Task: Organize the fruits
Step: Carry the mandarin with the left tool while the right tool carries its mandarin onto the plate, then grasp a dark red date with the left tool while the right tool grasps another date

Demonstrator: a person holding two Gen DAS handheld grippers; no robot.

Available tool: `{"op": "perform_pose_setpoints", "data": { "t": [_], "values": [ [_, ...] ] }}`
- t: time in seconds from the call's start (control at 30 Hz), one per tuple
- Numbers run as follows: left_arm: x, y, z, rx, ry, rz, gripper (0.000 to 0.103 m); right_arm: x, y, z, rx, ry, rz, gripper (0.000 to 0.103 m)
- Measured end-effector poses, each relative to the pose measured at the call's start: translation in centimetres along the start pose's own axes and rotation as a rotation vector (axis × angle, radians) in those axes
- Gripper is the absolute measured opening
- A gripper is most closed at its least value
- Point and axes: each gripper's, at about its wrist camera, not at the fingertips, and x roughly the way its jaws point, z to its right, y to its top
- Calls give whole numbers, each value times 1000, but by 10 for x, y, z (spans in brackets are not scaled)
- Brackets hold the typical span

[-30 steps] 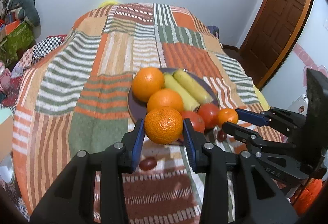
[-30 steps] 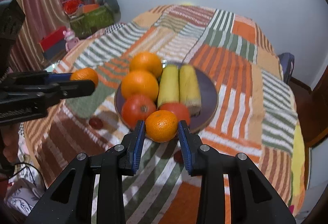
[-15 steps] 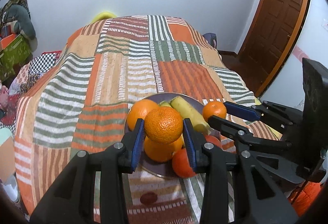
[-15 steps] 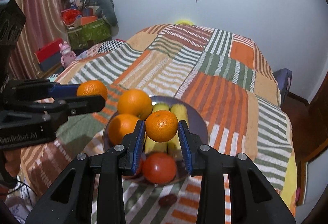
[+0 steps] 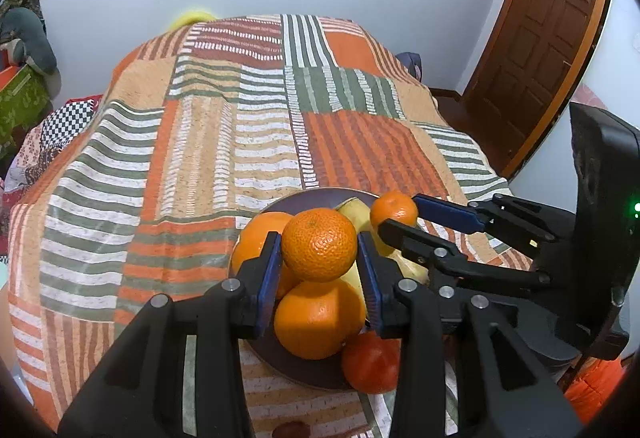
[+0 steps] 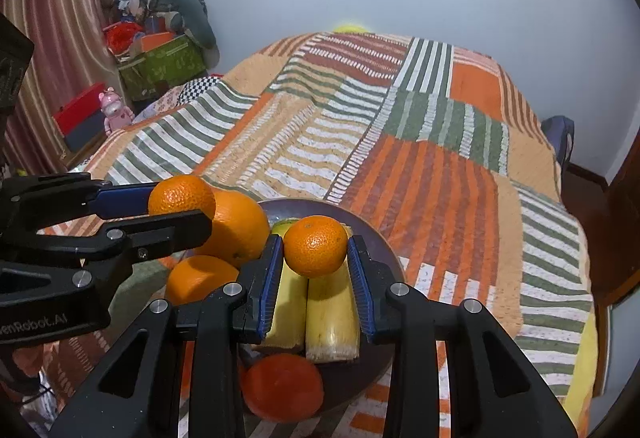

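Note:
My left gripper (image 5: 319, 258) is shut on a mandarin (image 5: 319, 245) and holds it above the dark plate (image 5: 280, 360). My right gripper (image 6: 315, 256) is shut on a second mandarin (image 6: 315, 246) above the same plate (image 6: 374, 238). The plate holds two large oranges (image 5: 318, 318) (image 6: 240, 224), two bananas (image 6: 332, 312) and tomatoes (image 6: 282, 388) (image 5: 370, 364). The right gripper with its mandarin shows at right in the left wrist view (image 5: 394, 206). The left gripper with its mandarin shows at left in the right wrist view (image 6: 182, 195).
The plate lies on a bed under a striped patchwork quilt (image 5: 256, 133). A small dark red fruit (image 5: 292, 429) lies on the quilt in front of the plate. A wooden door (image 5: 536, 37) stands at right. Boxes and toys (image 6: 160, 53) are piled left of the bed.
Both grippers have risen and moved forward over the plate, each still gripping its mandarin. The plate now lies lower and closer in both views.

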Motion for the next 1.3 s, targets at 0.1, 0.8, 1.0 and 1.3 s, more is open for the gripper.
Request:
{"op": "perform_pose_setpoints", "data": {
  "t": [0.1, 0.8, 1.0, 1.3],
  "values": [
    [8, -1, 0, 4, 1, -12, 37, 6, -2, 3, 8, 7, -20, 31],
    [-4, -9, -2, 9, 22, -10, 37, 7, -3, 5, -13, 8, -59, 31],
    [-24, -18, -9, 1, 51, 2, 37, -16, -5, 5, -16, -12, -34, 31],
    [-57, -40, -23, -27, 89, -3, 38, -44, -19, 11, 3, -33, -30, 31]
  ]
}}
